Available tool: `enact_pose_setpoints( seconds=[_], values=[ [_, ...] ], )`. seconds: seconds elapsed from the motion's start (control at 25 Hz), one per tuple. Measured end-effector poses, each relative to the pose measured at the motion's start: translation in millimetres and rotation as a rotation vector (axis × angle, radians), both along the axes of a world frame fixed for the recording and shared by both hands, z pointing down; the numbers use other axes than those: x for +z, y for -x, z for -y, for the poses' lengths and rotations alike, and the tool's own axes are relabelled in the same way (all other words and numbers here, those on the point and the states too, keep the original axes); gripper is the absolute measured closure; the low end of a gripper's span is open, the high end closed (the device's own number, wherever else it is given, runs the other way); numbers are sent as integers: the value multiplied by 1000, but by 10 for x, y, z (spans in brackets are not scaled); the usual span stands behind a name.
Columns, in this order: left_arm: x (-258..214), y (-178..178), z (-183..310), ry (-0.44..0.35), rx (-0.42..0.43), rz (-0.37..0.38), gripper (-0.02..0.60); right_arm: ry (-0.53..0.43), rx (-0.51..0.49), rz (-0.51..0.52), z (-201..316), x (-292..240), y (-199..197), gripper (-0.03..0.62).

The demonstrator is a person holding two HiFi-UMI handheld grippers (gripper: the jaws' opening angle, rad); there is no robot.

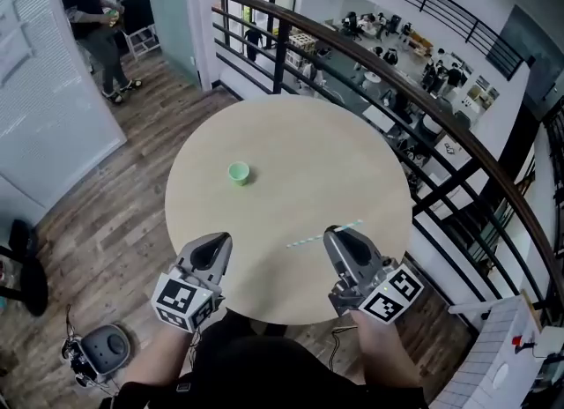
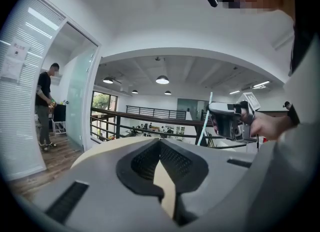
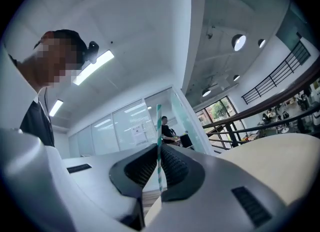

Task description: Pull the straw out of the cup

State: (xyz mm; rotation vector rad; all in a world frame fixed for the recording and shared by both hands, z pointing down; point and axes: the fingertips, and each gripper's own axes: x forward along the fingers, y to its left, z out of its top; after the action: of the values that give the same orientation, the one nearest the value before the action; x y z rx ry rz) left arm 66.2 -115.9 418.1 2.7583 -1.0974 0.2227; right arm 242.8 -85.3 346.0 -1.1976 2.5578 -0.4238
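A small green cup (image 1: 239, 172) stands upright on the round beige table (image 1: 291, 143), left of its middle, with no straw in it. My right gripper (image 1: 338, 238) is shut on a green-and-white striped straw (image 1: 322, 234), held over the table's near right part, well clear of the cup. In the right gripper view the straw (image 3: 159, 136) stands upright between the jaws of that gripper (image 3: 159, 148). My left gripper (image 1: 217, 247) hangs over the near left edge, jaws together and holding nothing. The left gripper view shows its own shut tips (image 2: 160, 143) and the right gripper (image 2: 226, 121) with the straw (image 2: 205, 121).
A dark railing (image 1: 370, 55) curves behind and to the right of the table, with a lower floor beyond. A person (image 1: 92, 19) stands at the far left by a glass wall. A black chair (image 1: 22, 266) and a small grey device (image 1: 101, 345) sit on the wooden floor at left.
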Motion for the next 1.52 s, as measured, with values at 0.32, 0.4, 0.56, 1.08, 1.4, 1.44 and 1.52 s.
enact_pose_setpoints(
  seconds=[0.32, 0.4, 0.56, 1.08, 1.4, 1.44, 1.52],
  values=[
    [-209, -105, -378, -70, 33, 18, 574, -18, 47, -42, -441, -99, -47, 556],
    [-201, -66, -397, -62, 49, 8, 574, -24, 69, -49, -493, -143, -15, 556],
    [-240, 117, -371, -65, 64, -2, 574, -56, 82, -47, -564, -250, 179, 556],
    [-352, 517, -199, -92, 53, -5, 574, -85, 104, -67, -503, -278, 519, 557],
    [-380, 502, -114, -102, 45, -17, 574, -65, 127, -86, -442, -163, 499, 557],
    [-386, 486, -112, -104, 48, -16, 574, -63, 128, -83, -437, -146, 495, 557],
    [-403, 456, -113, -105, 57, -15, 574, -58, 125, -78, -427, -119, 502, 557]
  ],
)
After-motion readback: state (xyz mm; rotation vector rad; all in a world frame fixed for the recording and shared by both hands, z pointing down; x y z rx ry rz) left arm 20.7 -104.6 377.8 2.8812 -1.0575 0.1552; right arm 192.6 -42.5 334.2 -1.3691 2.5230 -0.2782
